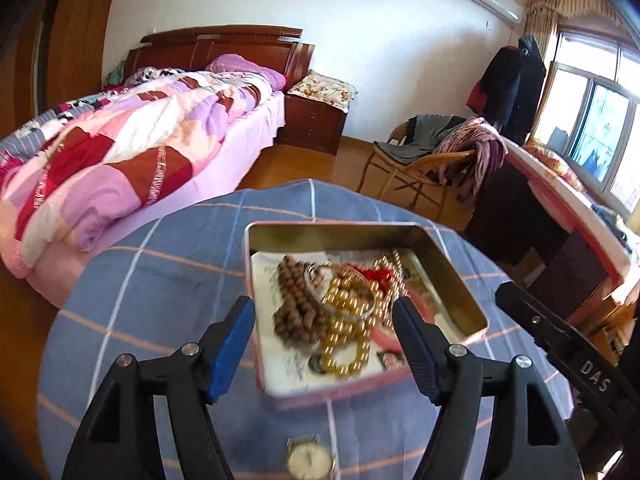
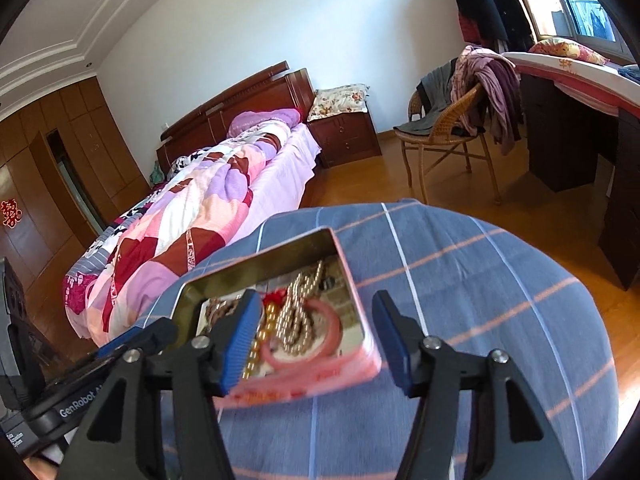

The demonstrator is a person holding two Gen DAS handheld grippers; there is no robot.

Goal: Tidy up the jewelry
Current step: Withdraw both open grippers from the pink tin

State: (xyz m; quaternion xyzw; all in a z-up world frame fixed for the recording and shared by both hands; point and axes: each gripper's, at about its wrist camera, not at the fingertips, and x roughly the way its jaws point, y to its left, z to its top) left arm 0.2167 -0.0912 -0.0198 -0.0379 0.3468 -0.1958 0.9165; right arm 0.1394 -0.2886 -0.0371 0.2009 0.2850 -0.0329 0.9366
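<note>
L gripper (image 1: 324,342) jaws spread wide, holding nothing, hovering over near edge of the tin box (image 1: 452,276). R gripper (image 2: 316,340) also wide, empty, over the tin's near right corner

Tin sits open on the blue plaid tablecloth (image 1: 160,280), round table. Inside, all tangled/overlapping: brown bead bracelet (image 1: 296,312), amber bead bracelet (image 1: 344,328), silver bangle (image 1: 320,280), pearl strand (image 2: 298,312), pink bangle (image 2: 332,328), something red under them (can't tell what). Wristwatch (image 1: 310,460) lies outside the tin on the cloth, just below L gripper

Handling, my guess:
- bead strings = light, floppy, beads round & slick; pinch across 2-3 beads on a loop that stands clear of the pile, not a single bead
- strands likely snag each other, lift slow or neighbours come along
- bangles stiff, grab across the rim
- watch: take by the case edge or strap, glass face prob scratches
- tin is light, thin-walled; may slide on cloth if bumped
</note>
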